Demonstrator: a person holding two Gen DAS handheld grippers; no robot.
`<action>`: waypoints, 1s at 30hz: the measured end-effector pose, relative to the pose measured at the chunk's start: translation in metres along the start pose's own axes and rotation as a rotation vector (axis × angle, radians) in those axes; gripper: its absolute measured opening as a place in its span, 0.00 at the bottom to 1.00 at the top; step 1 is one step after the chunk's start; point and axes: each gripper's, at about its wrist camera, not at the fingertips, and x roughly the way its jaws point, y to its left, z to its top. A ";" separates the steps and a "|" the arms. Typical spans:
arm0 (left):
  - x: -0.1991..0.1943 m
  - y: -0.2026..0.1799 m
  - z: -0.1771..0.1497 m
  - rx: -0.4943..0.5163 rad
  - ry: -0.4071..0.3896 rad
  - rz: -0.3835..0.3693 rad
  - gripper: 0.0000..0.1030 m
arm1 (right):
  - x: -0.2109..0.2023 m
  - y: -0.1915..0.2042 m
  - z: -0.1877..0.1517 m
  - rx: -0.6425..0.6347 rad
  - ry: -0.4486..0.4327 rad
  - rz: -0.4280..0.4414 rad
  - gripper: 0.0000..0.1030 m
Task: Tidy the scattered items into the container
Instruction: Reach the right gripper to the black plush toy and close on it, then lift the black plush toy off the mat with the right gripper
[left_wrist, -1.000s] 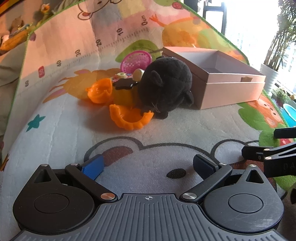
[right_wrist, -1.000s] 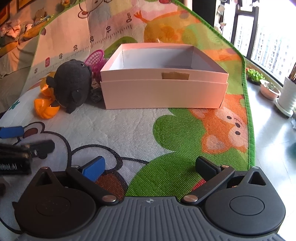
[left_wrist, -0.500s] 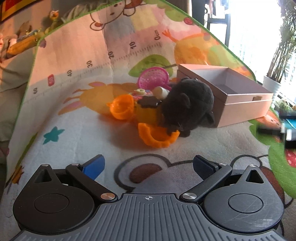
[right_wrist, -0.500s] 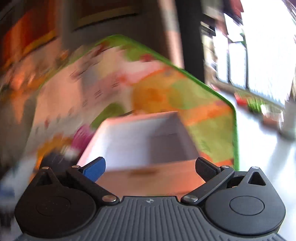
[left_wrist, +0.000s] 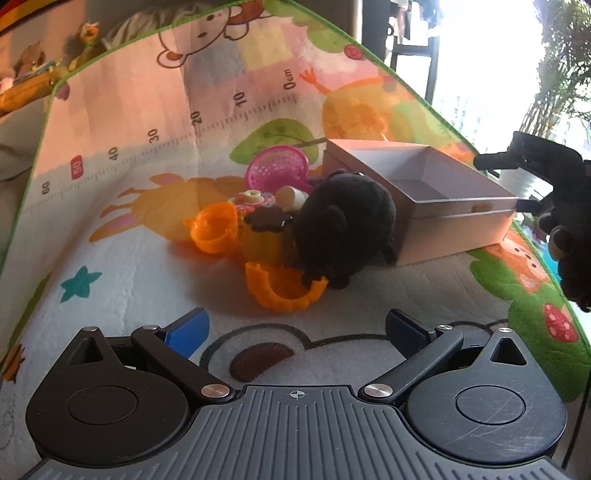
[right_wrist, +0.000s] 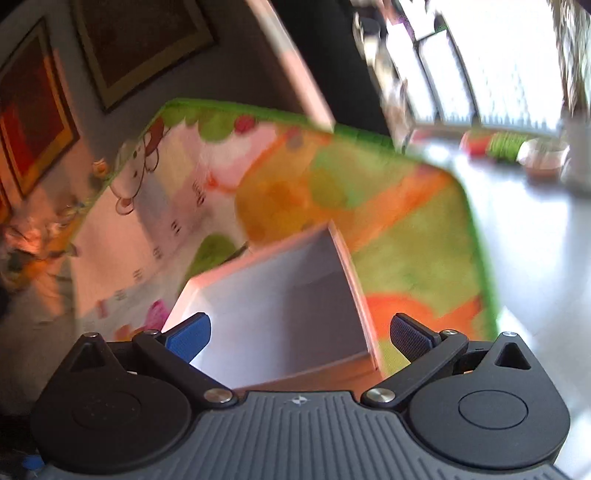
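a cartoon play mat (left_wrist: 140, 258) covers the floor, with bright windows and plants beyond. nearest in the left wrist view, the left gripper (left_wrist: 295, 328) hangs low over the mat, fingers wide and empty. just past it lies the toy heap: an orange cup (left_wrist: 286, 291) touching a black plush (left_wrist: 343, 236), a second orange cup (left_wrist: 214, 232), a yellow tub (left_wrist: 264, 242) and a pink basket (left_wrist: 279, 171) behind. the pink box (left_wrist: 454, 230) sits just right of the plush, with nothing visible inside. in the blurred right wrist view the right gripper (right_wrist: 299, 332), fingers wide and empty, looks down into the box. nothing seems packed yet; this looks like the approach to a first pick, and the next move calls for the left gripper to advance and close on the near cup or plush. against a second ago the heap looks nearer the left gripper, and the right has swung up from mat level to above the box.
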 end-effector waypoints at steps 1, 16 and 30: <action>0.000 0.001 0.000 -0.002 0.001 0.005 1.00 | -0.005 0.014 0.000 -0.064 -0.021 0.001 1.00; -0.006 0.039 -0.004 -0.072 0.007 0.176 1.00 | 0.034 0.202 -0.074 -0.746 -0.016 0.193 0.87; -0.024 0.033 -0.011 -0.075 -0.005 0.113 1.00 | -0.041 0.132 -0.094 -0.669 0.147 0.154 0.45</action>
